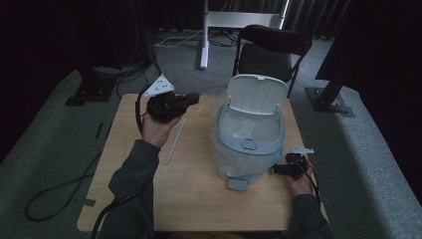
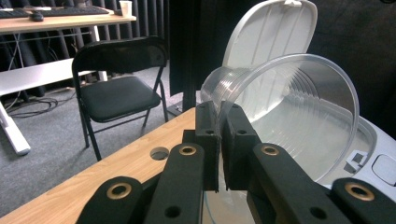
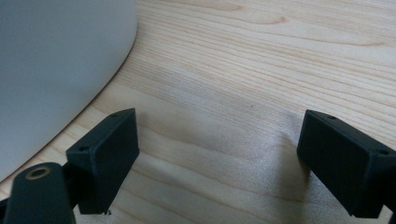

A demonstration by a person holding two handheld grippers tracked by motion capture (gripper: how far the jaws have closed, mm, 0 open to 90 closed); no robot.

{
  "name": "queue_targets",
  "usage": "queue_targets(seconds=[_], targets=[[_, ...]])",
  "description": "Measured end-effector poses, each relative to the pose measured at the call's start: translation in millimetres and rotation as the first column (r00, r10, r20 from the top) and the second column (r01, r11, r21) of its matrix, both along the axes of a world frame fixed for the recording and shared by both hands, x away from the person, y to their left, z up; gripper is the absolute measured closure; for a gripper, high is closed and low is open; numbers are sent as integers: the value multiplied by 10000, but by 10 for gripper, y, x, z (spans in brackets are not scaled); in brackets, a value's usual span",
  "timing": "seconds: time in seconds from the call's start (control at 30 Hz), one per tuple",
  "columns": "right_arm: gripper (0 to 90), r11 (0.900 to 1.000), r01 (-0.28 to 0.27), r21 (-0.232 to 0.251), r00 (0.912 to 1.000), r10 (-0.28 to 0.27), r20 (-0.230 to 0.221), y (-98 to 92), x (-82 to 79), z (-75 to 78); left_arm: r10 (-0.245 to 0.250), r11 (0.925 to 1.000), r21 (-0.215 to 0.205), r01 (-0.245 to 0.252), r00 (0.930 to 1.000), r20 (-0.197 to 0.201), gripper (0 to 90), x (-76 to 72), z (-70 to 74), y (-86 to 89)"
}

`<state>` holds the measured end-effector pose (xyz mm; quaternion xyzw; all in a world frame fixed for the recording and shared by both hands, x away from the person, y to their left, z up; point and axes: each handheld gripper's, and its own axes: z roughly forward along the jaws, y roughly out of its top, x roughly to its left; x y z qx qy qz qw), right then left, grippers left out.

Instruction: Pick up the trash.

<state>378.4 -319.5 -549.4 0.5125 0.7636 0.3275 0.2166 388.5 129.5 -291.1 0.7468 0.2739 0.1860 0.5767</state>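
Note:
A pale blue bin with a clear bag liner stands on the wooden table, its white lid tipped up. To its left, my raised left gripper points at the bin. In the left gripper view, this gripper is shut on the wall of a clear plastic cup, which lies on its side with its mouth toward me, in front of the lid. My right gripper rests on the table by the bin's right base. Its jaws stand open over bare wood, beside the bin wall.
A white stick lies on the table left of the bin. A black folding chair stands behind the table, with a white stand leg beyond. Cables trail on the grey carpet at the left.

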Motion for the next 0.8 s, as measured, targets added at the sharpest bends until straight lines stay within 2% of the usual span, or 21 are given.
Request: queue_targets(seconds=[0.8], targets=[[116, 10000, 0, 1, 10000, 0, 0, 0, 0, 0, -492, 9988, 52, 492, 9988, -67, 864, 36, -4, -241]])
